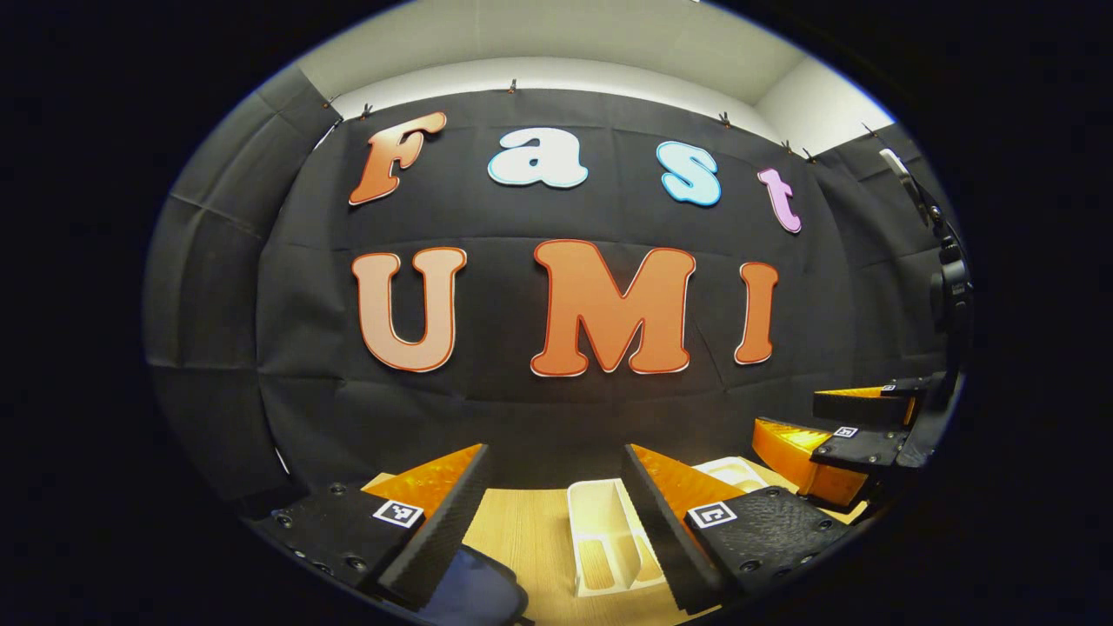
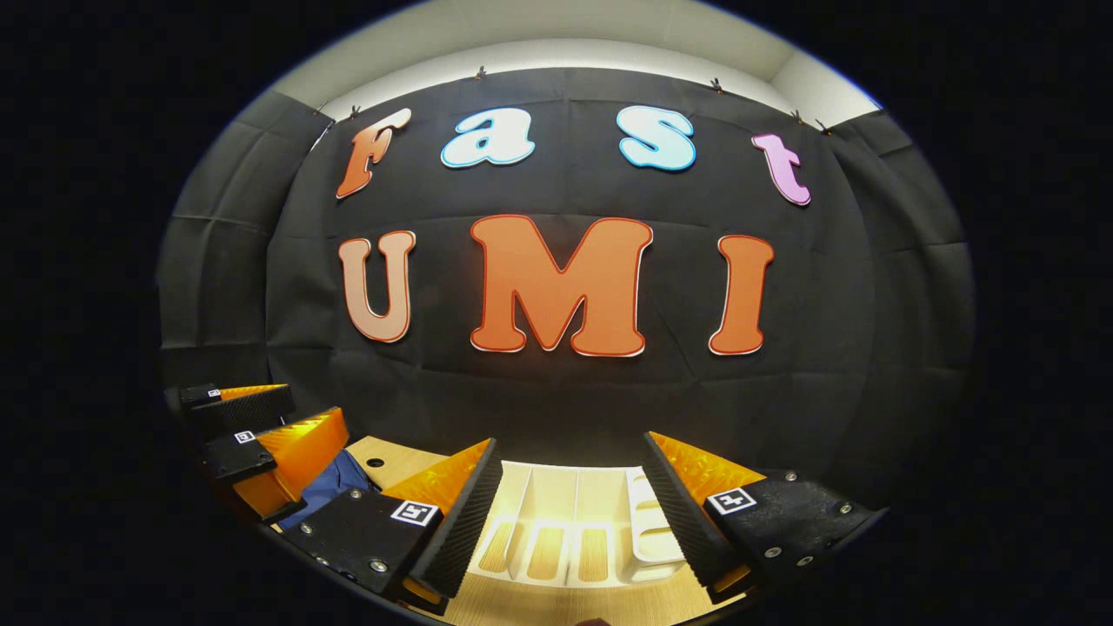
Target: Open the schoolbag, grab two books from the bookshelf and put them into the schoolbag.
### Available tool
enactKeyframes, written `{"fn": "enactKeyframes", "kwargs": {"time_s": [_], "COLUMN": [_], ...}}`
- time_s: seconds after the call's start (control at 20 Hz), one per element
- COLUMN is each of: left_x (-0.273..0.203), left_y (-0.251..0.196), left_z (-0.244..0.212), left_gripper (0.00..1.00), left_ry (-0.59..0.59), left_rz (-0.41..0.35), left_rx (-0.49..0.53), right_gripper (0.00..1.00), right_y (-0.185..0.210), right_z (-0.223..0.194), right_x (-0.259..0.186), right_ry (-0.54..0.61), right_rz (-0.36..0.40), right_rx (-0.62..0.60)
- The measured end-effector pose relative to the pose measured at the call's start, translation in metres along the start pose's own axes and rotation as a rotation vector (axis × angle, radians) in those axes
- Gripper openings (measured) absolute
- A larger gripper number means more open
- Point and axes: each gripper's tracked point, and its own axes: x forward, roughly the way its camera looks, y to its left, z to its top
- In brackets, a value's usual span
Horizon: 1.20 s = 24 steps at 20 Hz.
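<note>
Holding both tongs spread and empty, we see the schoolbag (image 1: 474, 591) just below the left gripper (image 1: 556, 513), the bookshelf (image 2: 574, 526) beneath the right gripper (image 2: 569, 513). Its fabric looks soft and floppy, so we'd pinch the zipper pull, which we cannot see.

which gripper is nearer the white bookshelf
Right. The right gripper hangs open straight over the white bookshelf; the left gripper sits off to its side, above the blue schoolbag.

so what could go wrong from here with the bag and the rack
1. The white book rack shows empty slots with no books visible, so the grab may find nothing.
2. Only a corner of the blue schoolbag shows under the left gripper, so reaching its opening is partly blind.
3. The right gripper sits close beside the left; they could collide.
</note>
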Motion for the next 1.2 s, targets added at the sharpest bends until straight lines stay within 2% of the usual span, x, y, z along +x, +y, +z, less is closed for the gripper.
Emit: {"fn": "enactKeyframes", "kwargs": {"time_s": [0.85,0.9,0.95,1.2], "left_x": [0.010,0.012,0.013,0.018], "left_y": [-0.011,-0.011,-0.011,-0.010], "left_z": [-0.002,-0.001,-0.002,-0.003], "left_gripper": [0.93,0.93,0.93,0.93], "left_ry": [-0.002,-0.003,-0.002,0.000], "left_rz": [-0.026,-0.026,-0.024,-0.020], "left_rx": [0.007,0.011,0.014,0.019], "right_gripper": [0.96,1.00,0.96,0.96], "right_y": [-0.021,-0.022,-0.022,-0.022], "right_z": [-0.004,-0.004,-0.005,-0.006], "right_x": [-0.002,-0.001,0.000,0.006], "right_ry": [0.002,0.001,0.002,0.000], "right_rz": [-0.056,-0.056,-0.055,-0.050], "right_rx": [-0.006,-0.007,-0.007,-0.008]}}
